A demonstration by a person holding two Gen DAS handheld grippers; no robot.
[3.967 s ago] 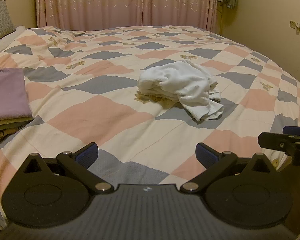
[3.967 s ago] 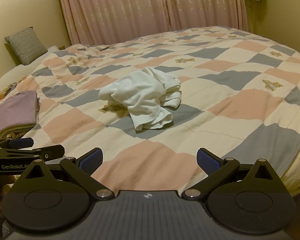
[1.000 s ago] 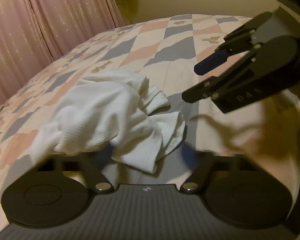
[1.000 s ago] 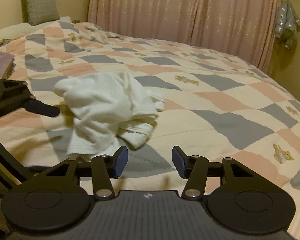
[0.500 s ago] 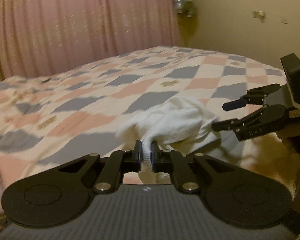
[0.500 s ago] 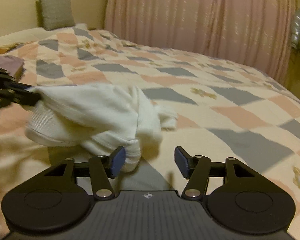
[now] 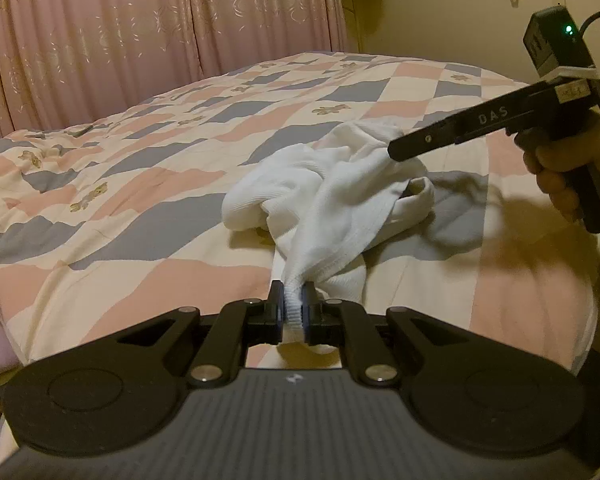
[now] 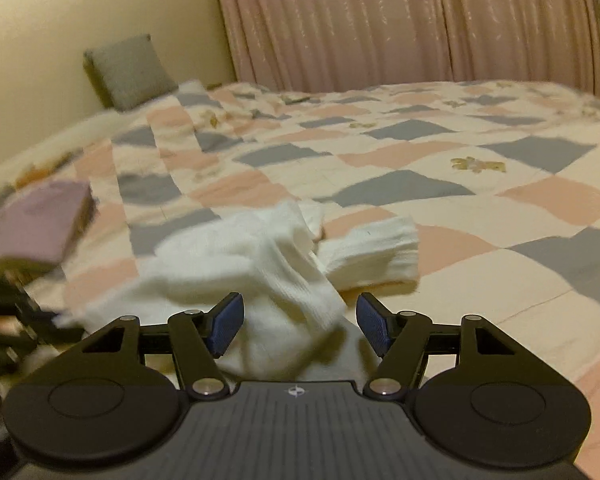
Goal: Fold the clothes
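Taking the white garment (image 7: pixel 332 196) as the marker, everything else sits around it. Well off to its left, near the bed's edge, lies a folded purple cloth (image 8: pixel 40 228) on a small stack, and beyond that, against the wall, a grey cushion (image 8: pixel 128 70). The garment itself is a crumpled heap on the checked quilt (image 7: pixel 140 184), near the side of the bed where the person stands, not yet spread out.

At the garment's near edge the left gripper (image 7: pixel 291 308) is clamped tight on a ribbed hem, its jaws pressed together with the white band pinched between them. The cloth runs up from that pinch in a taut rope to the heap.

To the garment's right the right gripper (image 8: pixel 300 322) hangs over the cloth with its blue pads (image 8: pixel 374 322) set wide apart and nothing between them; white fabric lies just below and ahead of them.

To my eye the step in hand is getting a second hold so the piece can be opened flat. I'd say the right gripper should look for an edge, not the bulk of the heap: the loose flap (image 8: pixel 372 248) on the far right side of the garment seems a fair candidate. Close on a single layer, then draw the two grips apart gently, keeping the left pinch firm so the hem doesn't slip out.
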